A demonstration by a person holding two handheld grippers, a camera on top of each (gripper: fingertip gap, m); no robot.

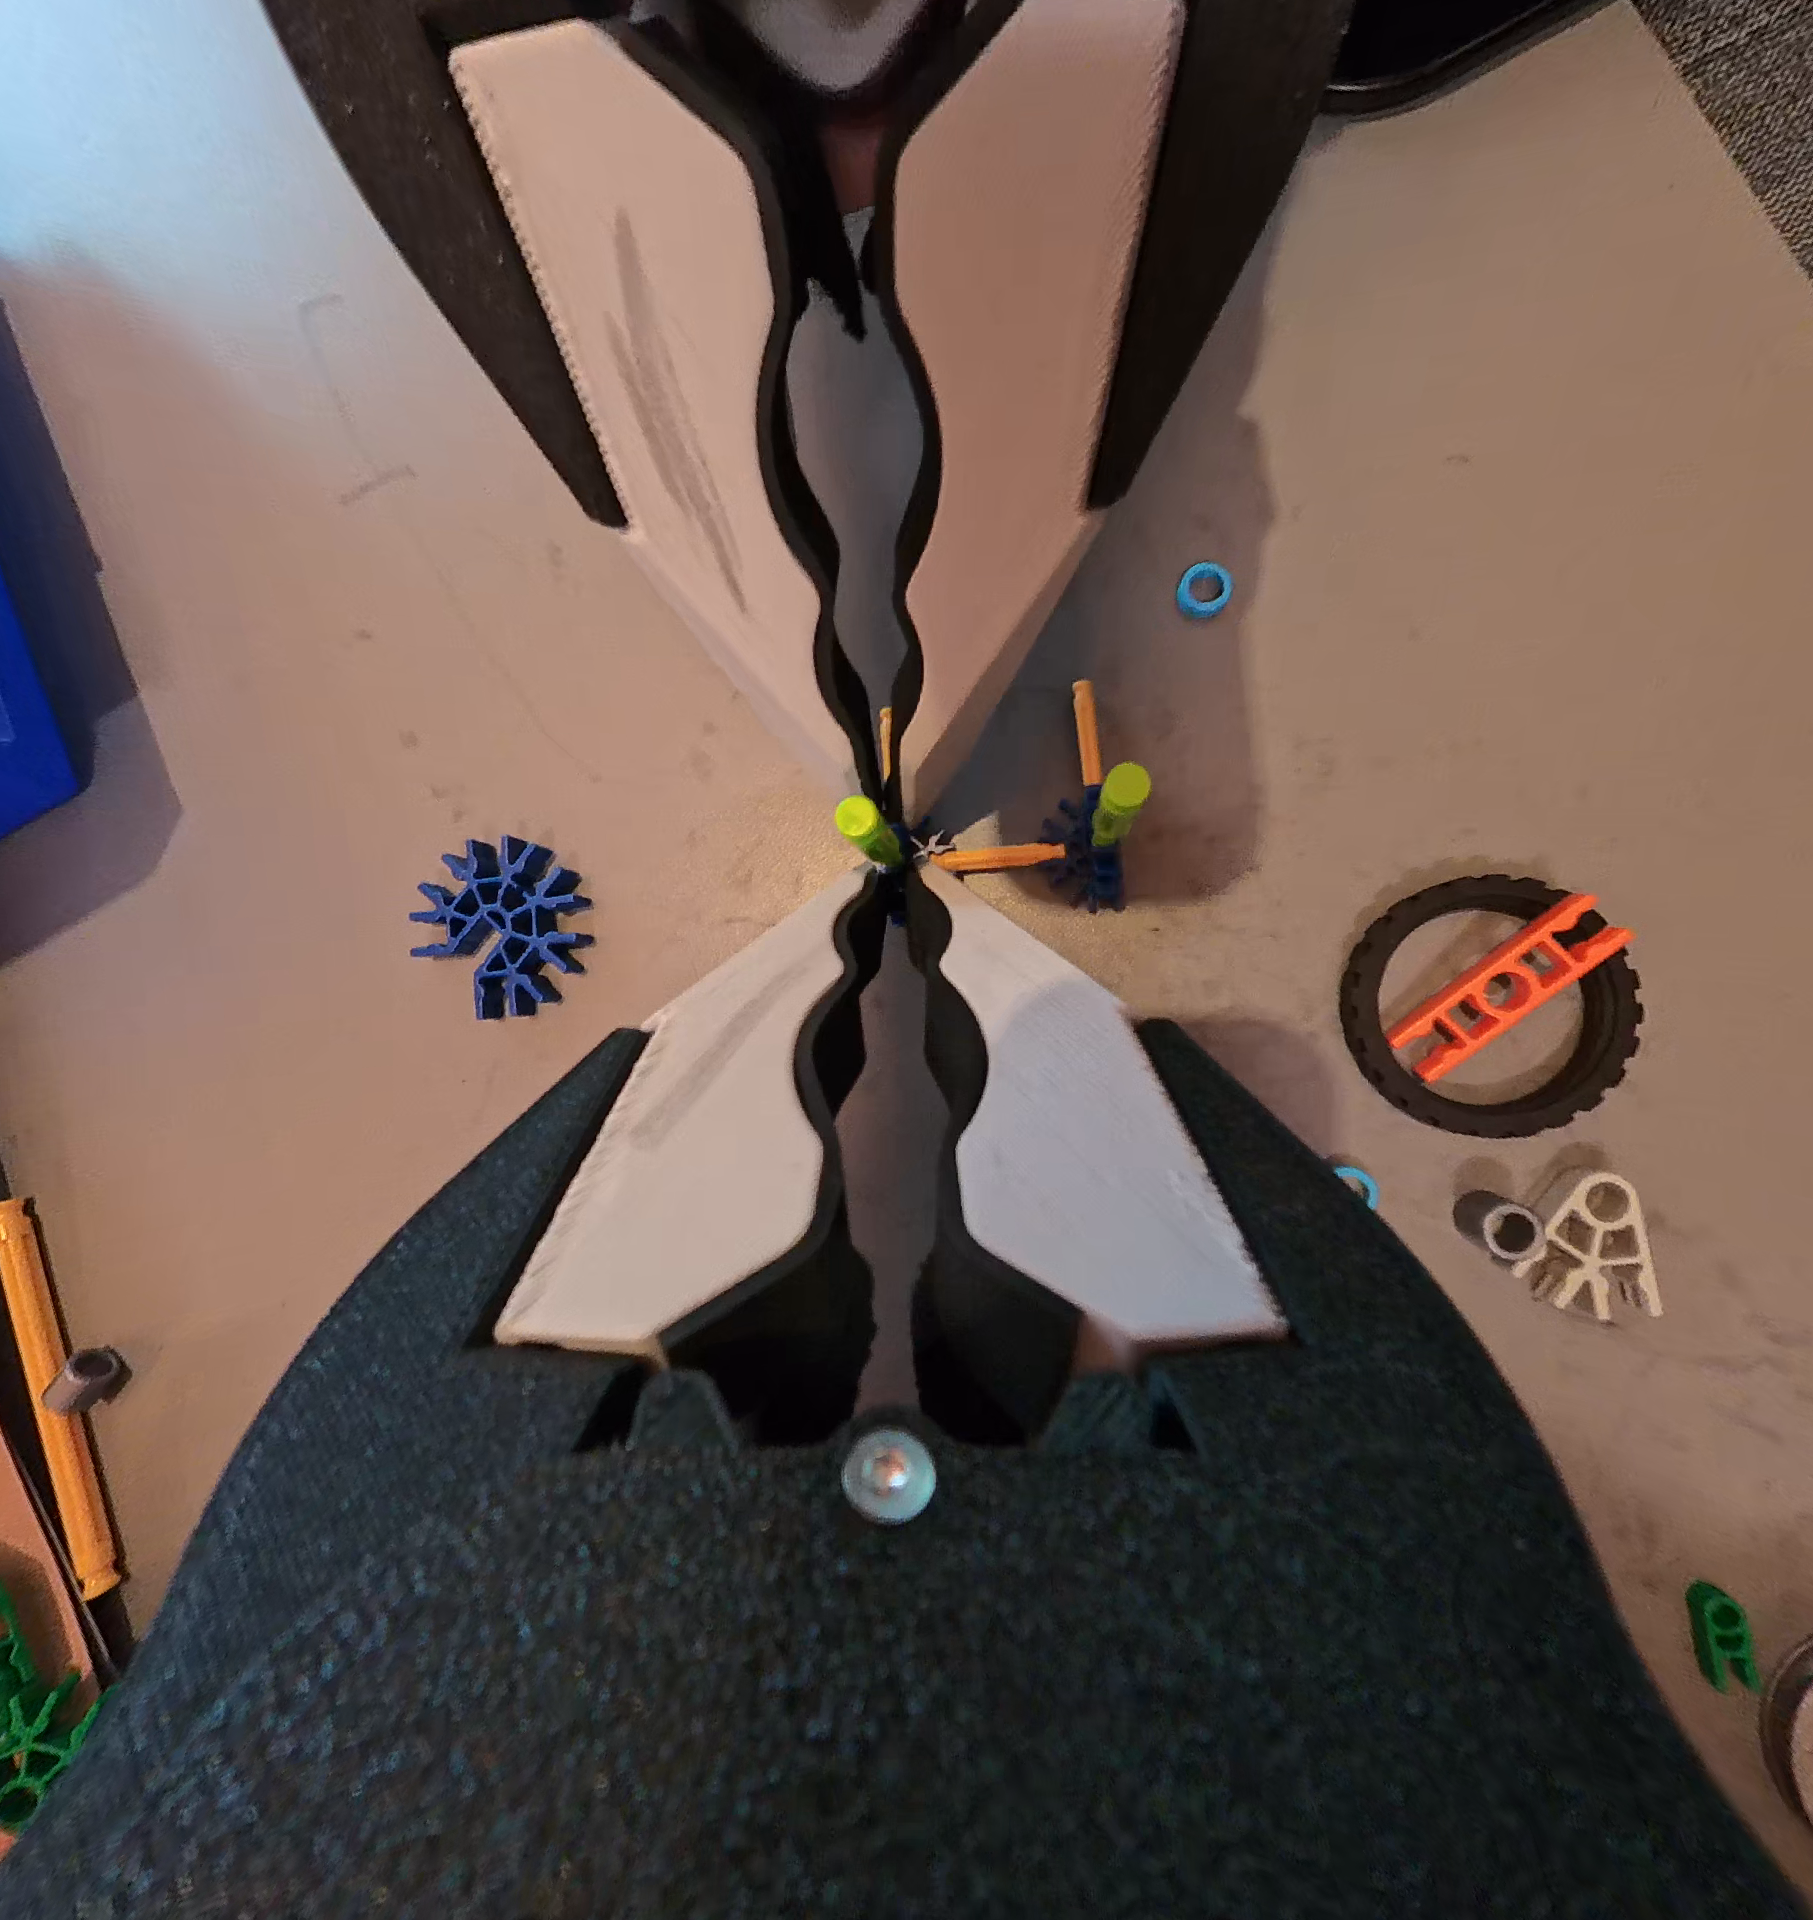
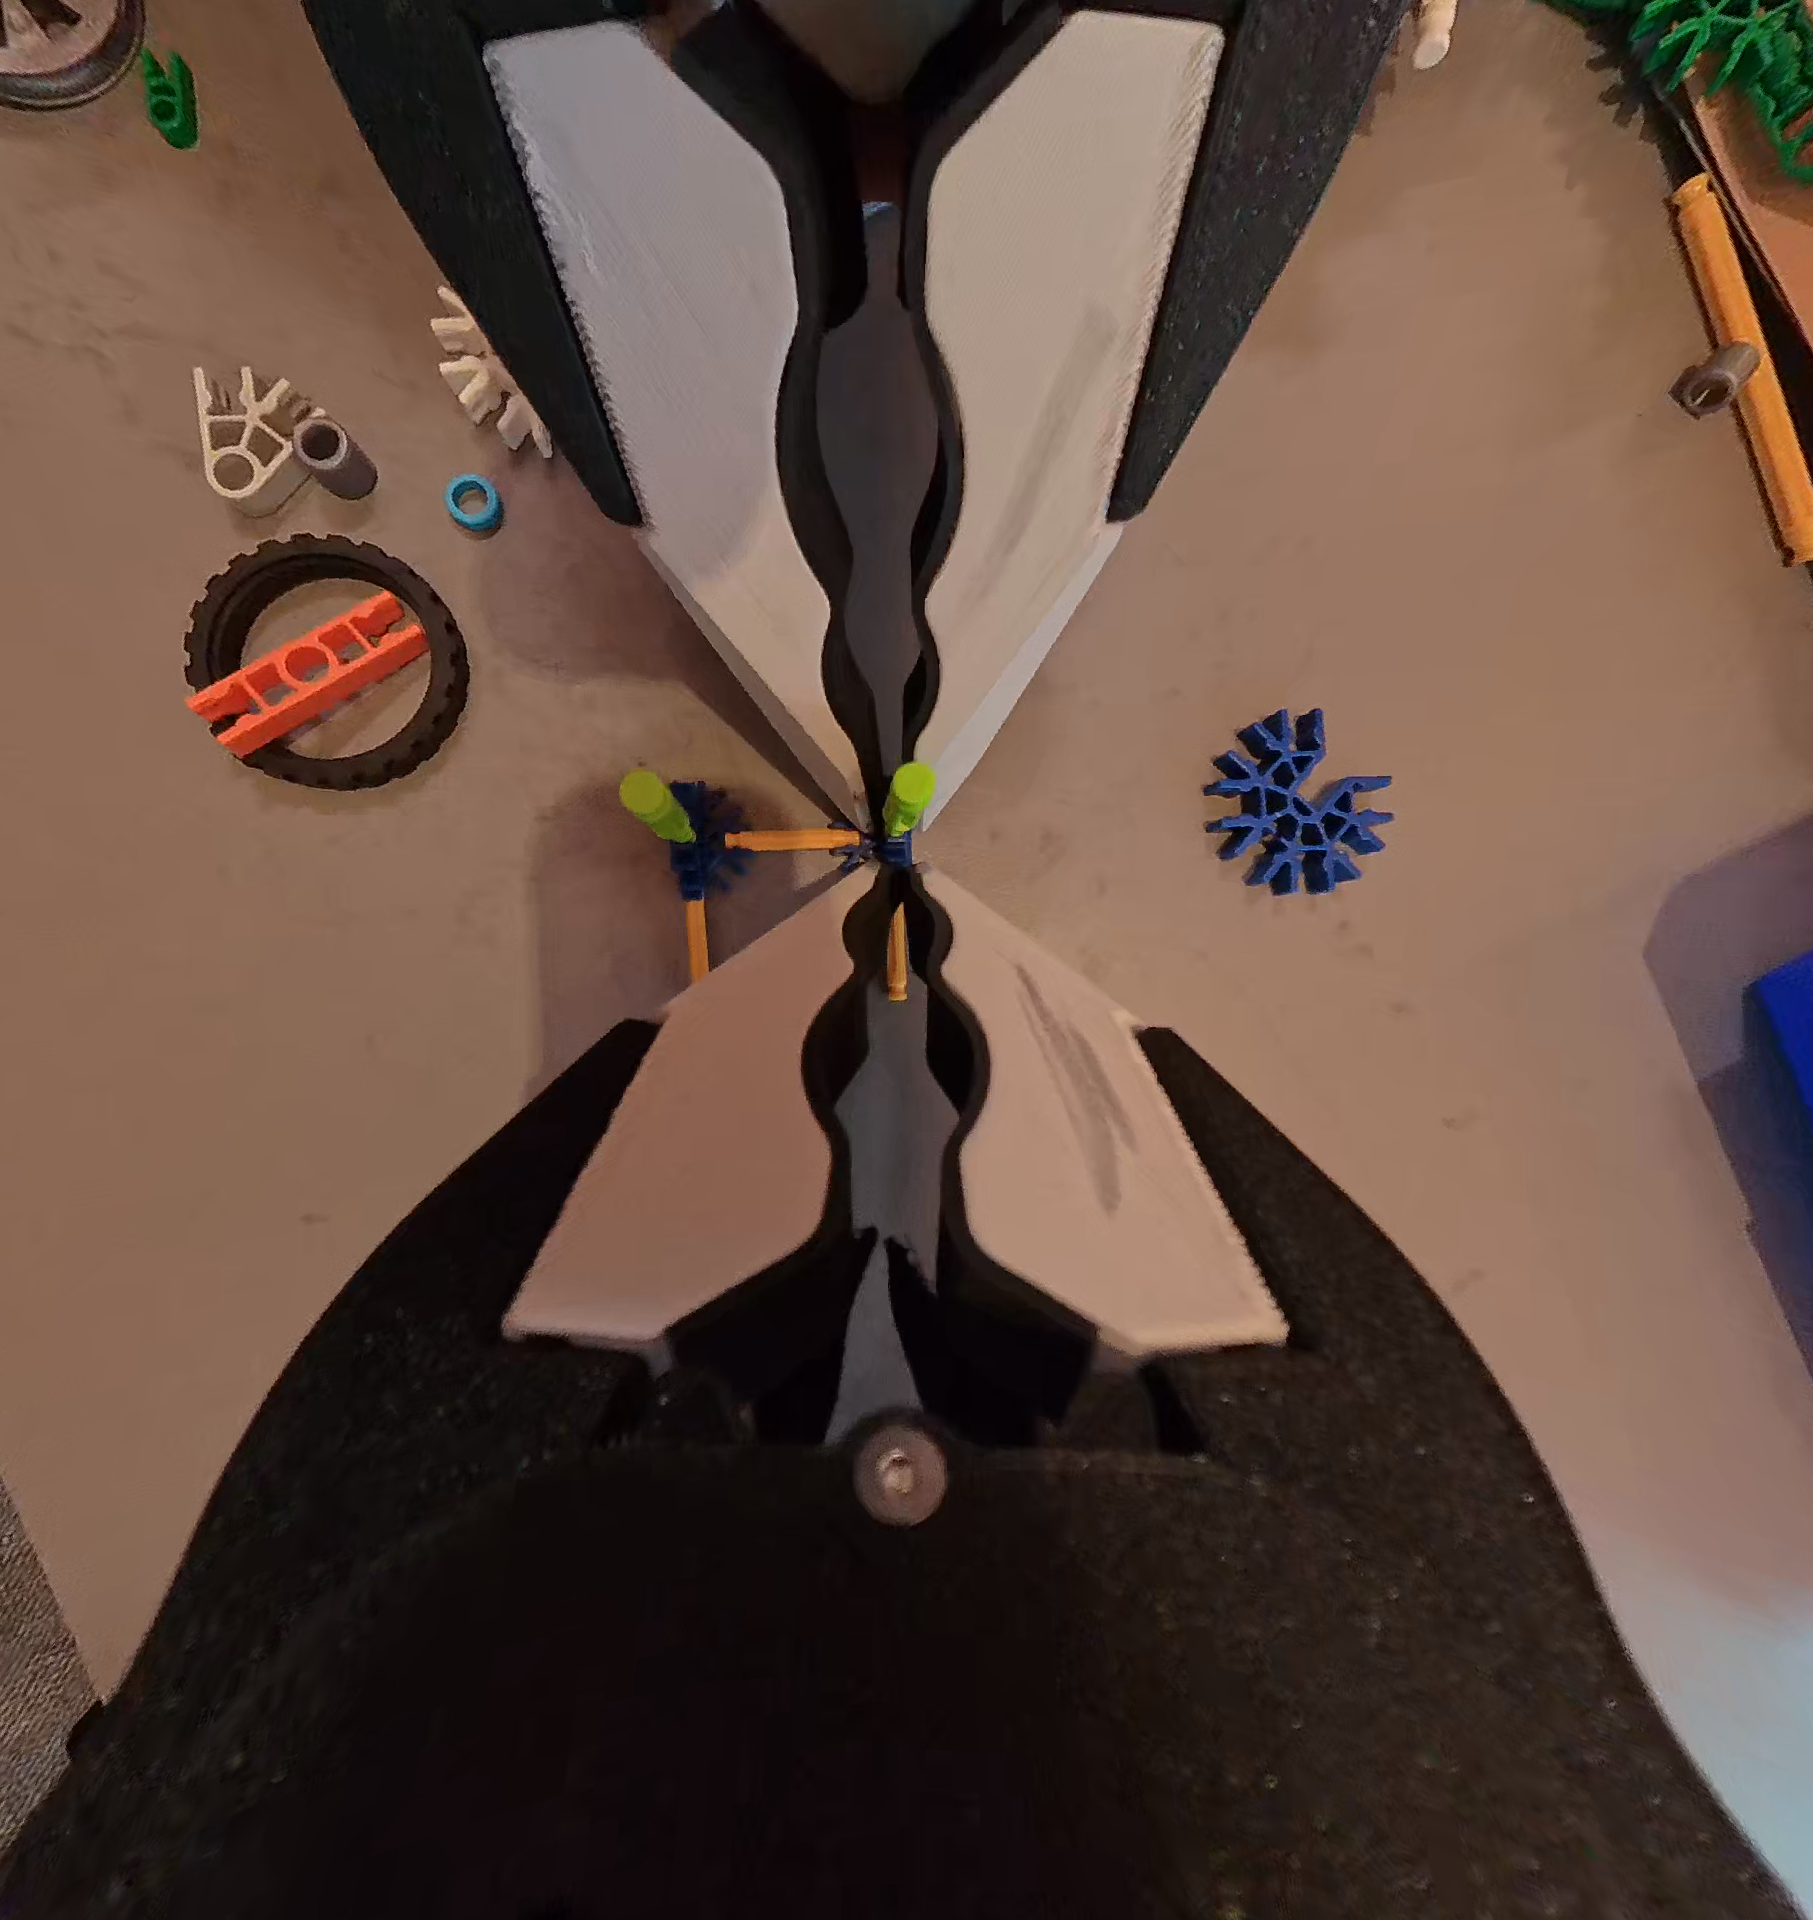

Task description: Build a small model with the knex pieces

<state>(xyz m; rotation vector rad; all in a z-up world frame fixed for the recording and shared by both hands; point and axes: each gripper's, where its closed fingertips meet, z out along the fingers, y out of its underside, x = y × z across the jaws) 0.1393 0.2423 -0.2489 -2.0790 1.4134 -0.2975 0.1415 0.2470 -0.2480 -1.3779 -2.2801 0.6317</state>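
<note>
No writing, label, brand, number or sign could be read in either wrist view. The toy pieces, the table and the gripper fingers bore no legible marks.

The right gripper (image 2: 889, 868) pinches the small rod assembly (image 2: 777, 840), tip to tip with the left gripper (image 2: 886, 800); a loose blue connector (image 2: 1295, 802) lies right of it.
</note>
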